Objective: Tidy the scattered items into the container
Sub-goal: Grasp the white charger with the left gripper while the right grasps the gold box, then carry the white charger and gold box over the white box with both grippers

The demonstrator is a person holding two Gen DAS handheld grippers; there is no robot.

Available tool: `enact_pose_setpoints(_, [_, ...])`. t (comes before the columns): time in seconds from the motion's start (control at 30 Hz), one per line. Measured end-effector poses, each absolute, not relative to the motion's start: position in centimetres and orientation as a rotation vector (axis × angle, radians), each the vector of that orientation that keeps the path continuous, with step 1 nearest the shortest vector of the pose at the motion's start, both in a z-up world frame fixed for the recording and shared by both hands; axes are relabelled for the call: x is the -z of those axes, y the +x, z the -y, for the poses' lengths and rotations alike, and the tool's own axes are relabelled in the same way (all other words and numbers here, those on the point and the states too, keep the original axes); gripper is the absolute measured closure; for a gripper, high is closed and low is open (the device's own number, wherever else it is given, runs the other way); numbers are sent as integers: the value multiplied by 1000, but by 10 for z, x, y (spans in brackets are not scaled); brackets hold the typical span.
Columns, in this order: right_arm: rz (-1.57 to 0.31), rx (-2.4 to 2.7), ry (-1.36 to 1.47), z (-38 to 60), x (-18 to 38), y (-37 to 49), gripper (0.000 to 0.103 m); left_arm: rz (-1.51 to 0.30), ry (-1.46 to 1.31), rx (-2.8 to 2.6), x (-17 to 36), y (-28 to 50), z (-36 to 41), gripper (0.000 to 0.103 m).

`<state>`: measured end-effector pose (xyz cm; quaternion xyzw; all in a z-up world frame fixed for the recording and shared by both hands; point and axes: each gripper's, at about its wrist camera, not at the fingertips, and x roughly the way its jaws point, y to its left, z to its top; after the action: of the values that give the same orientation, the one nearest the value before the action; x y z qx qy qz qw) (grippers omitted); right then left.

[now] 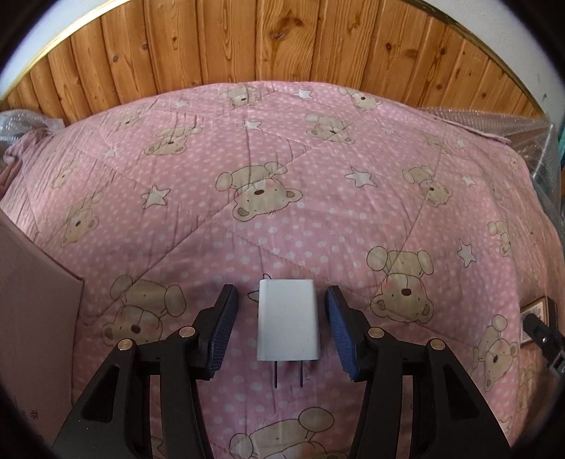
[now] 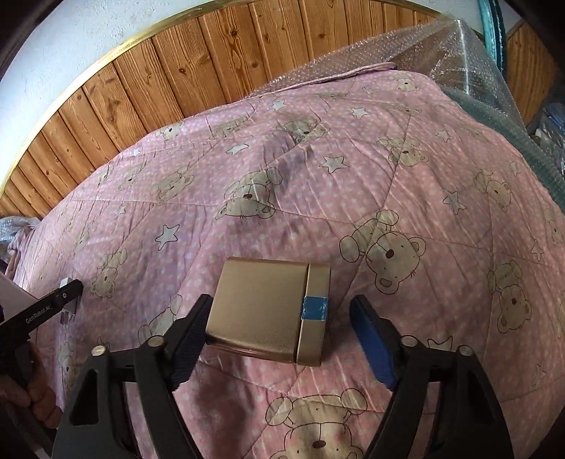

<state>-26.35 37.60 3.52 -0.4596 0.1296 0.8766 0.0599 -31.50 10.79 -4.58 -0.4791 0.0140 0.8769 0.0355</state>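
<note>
Left claw (image 1: pixel 279 332) gapes around white charger (image 1: pixel 287 319); right claw (image 2: pixel 279 339) released around gold box (image 2: pixel 268 310).

Soft, even daylight is seen in both views, nothing blown out. Heavy fisheye bending is noticed at the edges, with black vignetted corners. The quilt (image 1: pixel 282 183) is kept sharp; only faint shadows are cast.

A pink quilt (image 1: pixel 282 169) printed with bears, stars and dots is covering the bed. Wood paneling (image 1: pixel 282 39) is running along the far wall, a white wall (image 2: pixel 70 31) showing above it. Bubble wrap (image 2: pixel 459 53) is lying at the far right.
</note>
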Motion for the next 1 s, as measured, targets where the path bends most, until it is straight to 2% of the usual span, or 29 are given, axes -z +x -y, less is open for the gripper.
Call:
enact_pose_setpoints(0.03, [-390,-2650,-1404,-376,-35,-264,51,-60,-1467,-2685,44,-313,-110,72])
enact_pose_setpoints(0.07, [-385,-2658,-1398,-375,-37,-263,51,-49,-1468,-2679,42,-310,-110,72])
enact_pose_setpoints(0.33, [-433,-2760,-1354,-355,-65,-251,51,85,-1438,-2662,19,-260,-98,72])
enact_pose_setpoints(0.57, [-516,-2822,-1380,-336,-78,-233,51,116,-1415,-2629,-5,-198,-88,72])
enact_pose_setpoints(1.0, [-433,-2898,-1460,-293,-87,-171,51,177,-1403,-2609,-29,-98,-65,72])
